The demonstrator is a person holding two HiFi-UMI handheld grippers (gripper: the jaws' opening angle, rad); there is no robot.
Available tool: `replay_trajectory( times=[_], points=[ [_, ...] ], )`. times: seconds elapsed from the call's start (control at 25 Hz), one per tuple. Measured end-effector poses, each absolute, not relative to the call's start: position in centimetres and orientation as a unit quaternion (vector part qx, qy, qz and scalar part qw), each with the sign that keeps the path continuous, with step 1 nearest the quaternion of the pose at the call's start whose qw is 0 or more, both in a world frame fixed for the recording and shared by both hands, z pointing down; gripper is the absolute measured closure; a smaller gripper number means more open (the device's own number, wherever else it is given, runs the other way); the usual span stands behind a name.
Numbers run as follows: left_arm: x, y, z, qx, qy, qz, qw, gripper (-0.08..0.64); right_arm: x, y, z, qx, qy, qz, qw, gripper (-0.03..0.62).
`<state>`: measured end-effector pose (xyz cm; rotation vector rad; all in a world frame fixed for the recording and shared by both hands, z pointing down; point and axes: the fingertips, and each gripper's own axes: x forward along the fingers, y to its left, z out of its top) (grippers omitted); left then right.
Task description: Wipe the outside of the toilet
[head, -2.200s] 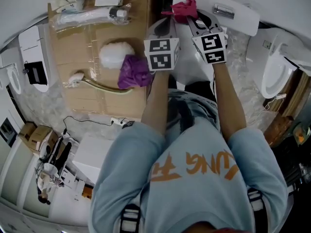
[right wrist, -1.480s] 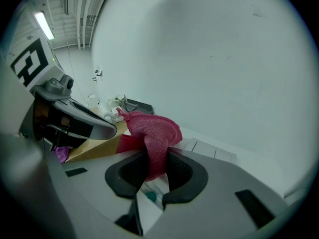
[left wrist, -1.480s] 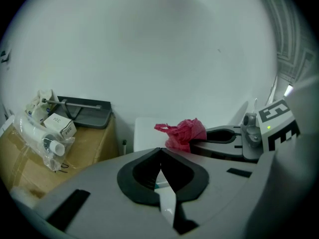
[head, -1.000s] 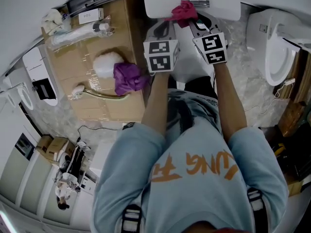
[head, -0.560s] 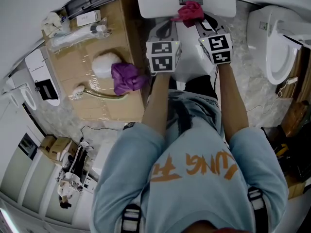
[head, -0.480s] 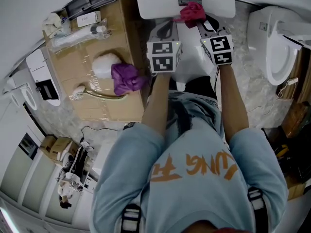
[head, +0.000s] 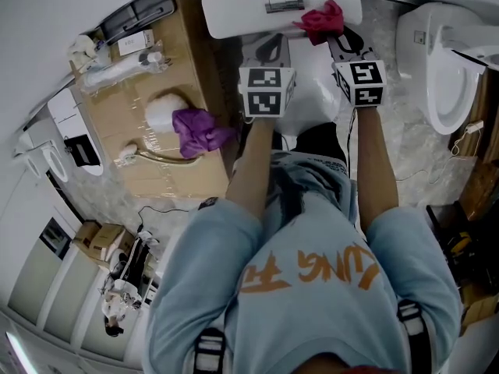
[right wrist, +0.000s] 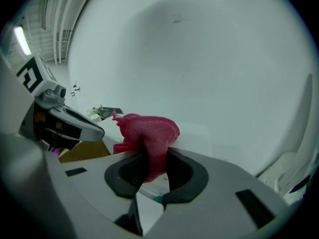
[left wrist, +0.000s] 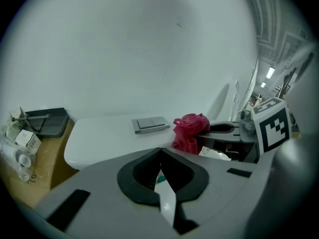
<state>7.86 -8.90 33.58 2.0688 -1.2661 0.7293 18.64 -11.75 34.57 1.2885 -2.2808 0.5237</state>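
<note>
Right gripper point(right wrist: 155, 158) clamped on red cloth point(right wrist: 147, 133) at tank lid's point(head: 234, 14) right end — left gripper point(left wrist: 159, 152) jaws together, nothing between.

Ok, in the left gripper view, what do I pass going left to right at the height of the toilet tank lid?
Black tray → flush button plate → red cloth → right gripper's marker cube.

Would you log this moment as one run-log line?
right gripper shut on red cloth | cloth on tank lid | left gripper shut, empty
</note>
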Motion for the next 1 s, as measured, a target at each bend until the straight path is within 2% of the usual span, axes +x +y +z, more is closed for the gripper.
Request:
replay_trajectory(
  times=[0.52, 1.0],
  points=[
    [11.1, -7.1, 34.5, 0.766, -0.506, 0.256, 0.303, 0.535, 24.8, -12.0, 34.6, 0.493, -0.822, 0.192, 0.211, 0.492],
    [6.1, -3.1, 37.8, 0.718, -0.593, 0.194, 0.309, 0.534, 29.3, -9.1, 33.9, 0.534, -0.812, 0.160, 0.174, 0.497]
  ],
)
